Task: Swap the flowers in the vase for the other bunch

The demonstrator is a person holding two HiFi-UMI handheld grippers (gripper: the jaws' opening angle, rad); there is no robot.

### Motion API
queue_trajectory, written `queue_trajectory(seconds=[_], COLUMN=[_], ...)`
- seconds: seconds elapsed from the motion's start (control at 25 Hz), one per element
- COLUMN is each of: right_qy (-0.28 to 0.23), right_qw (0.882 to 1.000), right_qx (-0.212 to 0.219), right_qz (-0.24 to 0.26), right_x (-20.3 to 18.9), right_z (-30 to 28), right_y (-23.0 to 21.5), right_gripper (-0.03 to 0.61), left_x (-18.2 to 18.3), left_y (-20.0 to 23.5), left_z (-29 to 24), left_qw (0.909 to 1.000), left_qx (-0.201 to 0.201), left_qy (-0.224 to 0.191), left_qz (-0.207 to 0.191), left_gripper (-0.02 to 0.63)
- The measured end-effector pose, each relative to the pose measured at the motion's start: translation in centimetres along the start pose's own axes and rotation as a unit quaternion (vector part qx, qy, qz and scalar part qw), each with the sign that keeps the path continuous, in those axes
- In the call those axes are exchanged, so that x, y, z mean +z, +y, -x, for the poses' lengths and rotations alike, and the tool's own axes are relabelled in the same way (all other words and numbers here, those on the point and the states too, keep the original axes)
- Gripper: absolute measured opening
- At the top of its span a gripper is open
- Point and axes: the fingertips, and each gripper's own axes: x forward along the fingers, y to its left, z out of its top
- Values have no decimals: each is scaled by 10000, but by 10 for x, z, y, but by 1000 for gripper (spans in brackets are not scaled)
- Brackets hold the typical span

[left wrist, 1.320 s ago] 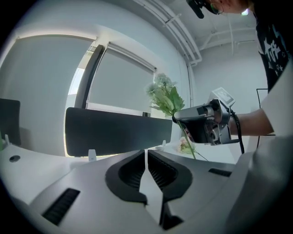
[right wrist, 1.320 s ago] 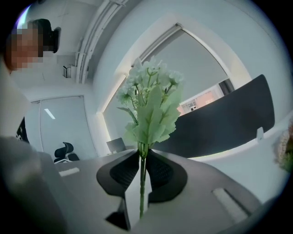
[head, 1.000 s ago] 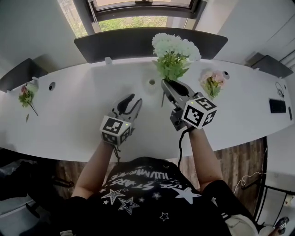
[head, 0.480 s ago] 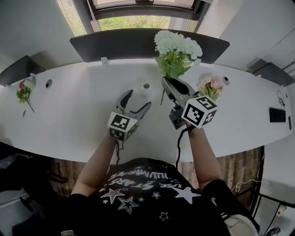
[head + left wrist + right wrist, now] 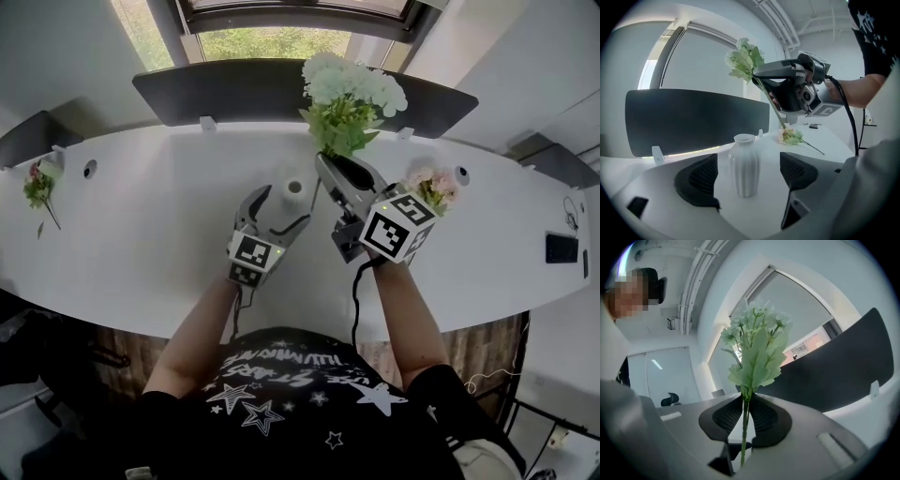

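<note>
A small white ribbed vase (image 5: 293,191) stands empty on the white table (image 5: 141,220). My left gripper (image 5: 279,210) is low on the table with its jaws opening wide, one on each side of the vase (image 5: 744,164), and neither pad touches it. My right gripper (image 5: 330,167) is shut on the thin green stem (image 5: 745,425) of a bunch of white flowers (image 5: 349,94), held upright in the air just right of the vase. A pink bunch (image 5: 433,186) lies on the table further right.
A dark partition (image 5: 225,89) runs along the table's far edge, below a window. Another small pink sprig (image 5: 37,187) lies at the far left. A dark phone (image 5: 561,248) rests at the far right. Round cable holes (image 5: 89,169) dot the tabletop.
My left gripper has moved forward and down to the vase and its jaws have spread wide around it. The right gripper has drifted left with the white bunch.
</note>
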Motion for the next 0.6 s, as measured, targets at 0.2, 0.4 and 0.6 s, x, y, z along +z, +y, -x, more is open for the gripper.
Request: queue_trajectory(seconds=[0.2,0.4,0.6], right_qy=[68,93,16], right_qw=[9998,9999,9998], right_qx=[158,130,205], right_qz=[94,-15,-16], right_x=[0,-5,-4], right_z=[-1,-4,-6], right_y=[-6,-12,-13], right_gripper=[51,51,51], left_x=[-2,-16,-19], left_y=[-8,-9,-6], left_z=[-21,-28,-34], left_qw=[9998,9999,9994], left_qx=[-39,-3,192], left_qy=[-19,104,22], left_qz=[-195,-119,-298], left_gripper=[400,400,400])
